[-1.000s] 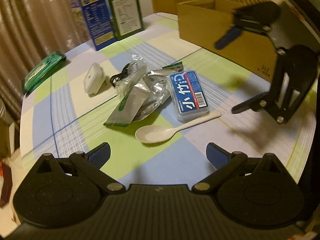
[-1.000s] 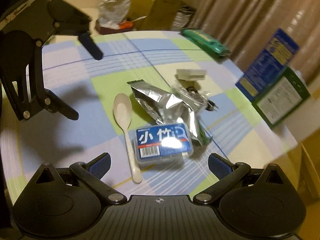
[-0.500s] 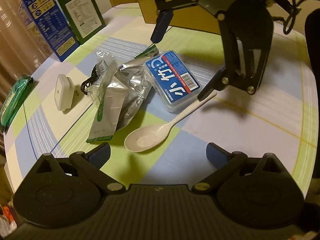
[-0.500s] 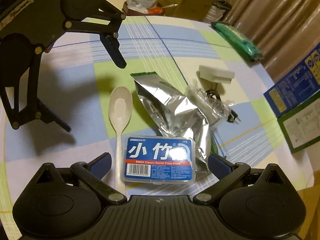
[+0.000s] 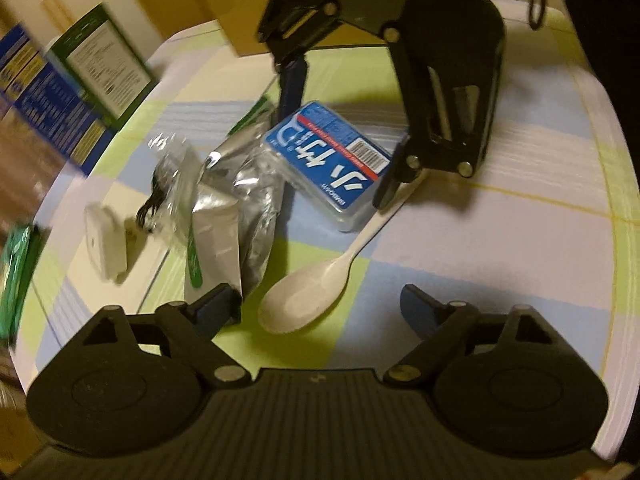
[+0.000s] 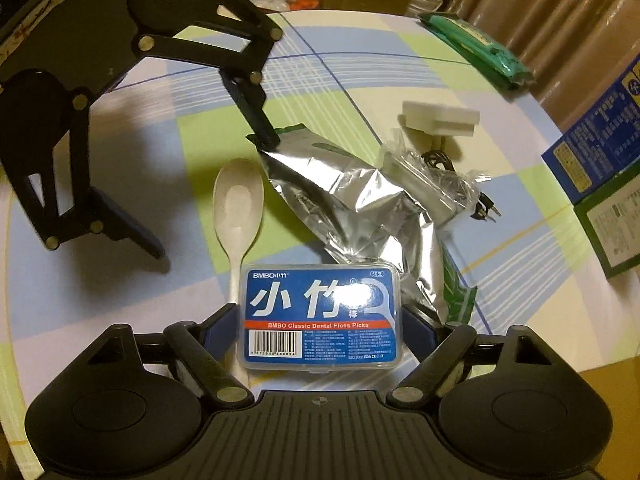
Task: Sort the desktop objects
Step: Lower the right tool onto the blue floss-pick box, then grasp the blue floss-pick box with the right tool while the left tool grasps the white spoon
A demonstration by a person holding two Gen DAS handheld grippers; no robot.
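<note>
The dental floss pick box [image 6: 320,316] lay flat on the checked worktop [image 6: 120,300] in the middle of the clutter, its short ends between the two fingers of the right gripper [image 6: 320,326]. Those jaws were closing on it; the pads sat at or just beside the box's ends, and I could not tell whether they had begun to press, so I judged the box not yet gripped. The white spoon [image 6: 238,204] lay just beside it, its handle running under the box's left edge. The left gripper [image 5: 320,306] hung over the spoon's bowl with its jaws also closing and nothing pressed between them; one finger touched or nearly touched the crumpled foil pouch [image 6: 344,200]. Further out lay a white charger [image 6: 440,118], a bagged cable [image 6: 444,180], a green packet [image 6: 476,50] and two upright cartons [image 6: 600,140]. A cardboard box [image 5: 240,20] stood at the far edge. By my judgement sorting had barely begun: everything was unsorted on the worktop, and lifting the first items was ahead.
</note>
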